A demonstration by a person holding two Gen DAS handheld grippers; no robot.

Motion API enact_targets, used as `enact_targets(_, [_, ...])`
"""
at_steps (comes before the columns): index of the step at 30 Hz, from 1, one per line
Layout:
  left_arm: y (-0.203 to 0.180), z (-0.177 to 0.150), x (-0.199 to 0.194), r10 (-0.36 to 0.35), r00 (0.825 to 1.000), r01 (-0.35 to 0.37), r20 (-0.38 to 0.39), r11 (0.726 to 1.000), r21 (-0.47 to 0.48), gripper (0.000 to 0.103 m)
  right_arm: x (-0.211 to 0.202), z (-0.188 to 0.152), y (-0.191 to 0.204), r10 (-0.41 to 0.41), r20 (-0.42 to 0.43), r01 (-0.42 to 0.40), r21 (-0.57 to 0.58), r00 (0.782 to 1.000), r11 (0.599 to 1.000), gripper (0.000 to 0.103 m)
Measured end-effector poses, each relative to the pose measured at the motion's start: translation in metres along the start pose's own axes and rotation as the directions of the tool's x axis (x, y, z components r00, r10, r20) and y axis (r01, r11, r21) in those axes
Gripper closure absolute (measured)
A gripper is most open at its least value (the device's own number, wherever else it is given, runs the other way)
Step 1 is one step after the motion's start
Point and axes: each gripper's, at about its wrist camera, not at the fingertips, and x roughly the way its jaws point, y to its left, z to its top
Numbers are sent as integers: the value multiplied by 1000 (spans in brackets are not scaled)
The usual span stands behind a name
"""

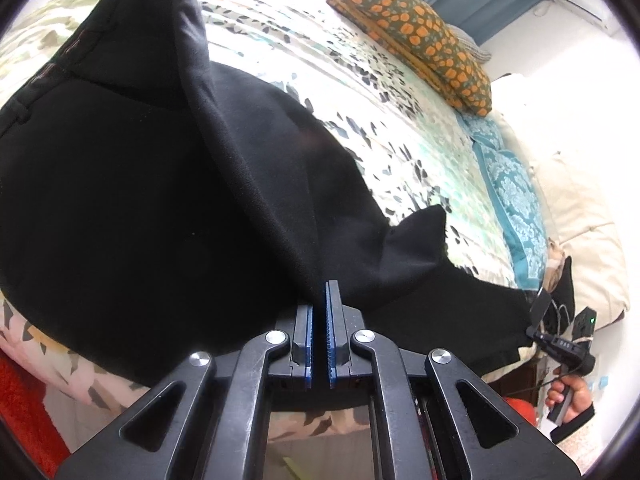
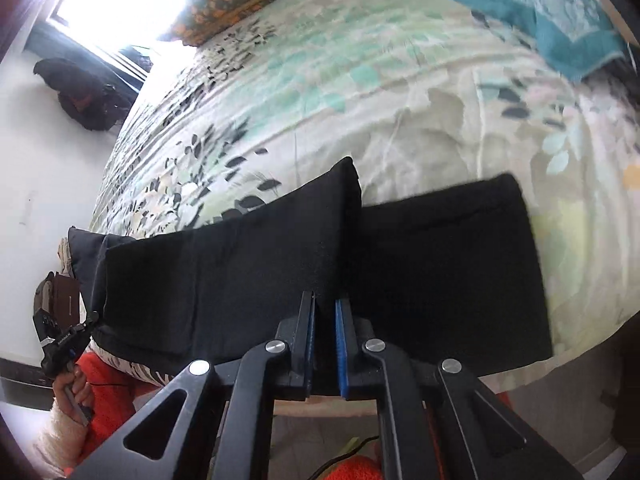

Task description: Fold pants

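Note:
Black pants [image 1: 140,200] lie along the near edge of a bed with a floral bedspread [image 1: 360,100]. My left gripper [image 1: 320,296] is shut on a raised fold of the pants near the waist end. In the right wrist view the two leg ends [image 2: 440,264] lie on the bed. My right gripper [image 2: 326,300] is shut on a pinched ridge of the leg cloth [image 2: 336,220], which stands up from the bed. Each gripper also shows in the other's view, held by a hand, at the pants' far end: the right one [image 1: 540,312], the left one [image 2: 86,322].
An orange-spotted folded blanket [image 1: 420,32] lies at the far side of the bed. A teal patterned cloth [image 1: 508,192] and a cream pillow [image 1: 580,220] lie by the head. A dark bag [image 2: 80,92] sits on the floor by the window. Red cloth [image 1: 24,400] shows below the bed edge.

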Motion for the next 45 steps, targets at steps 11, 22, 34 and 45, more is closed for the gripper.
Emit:
enact_targets(11, [-36,-48,32,-1,989,19,-151,993,120,99,3,-22,-61,-307,-22,308,14,951,951,94])
enact_targets(22, [-47,-53,46,-14,982,39,-190,991,129,99,-11,-26,-75,-346,23,344,68,938,937,94])
enact_targets(34, [-47,-59,50,28,967,17,-255,985,171,94,-1,-27,-81,-400,-31,401,107,916,910,95])
enact_targets(45, [-8,11,-56,153,972,-190,180,958,215,21,-62,-19,-15,-505,200,505,57,839,861,21])
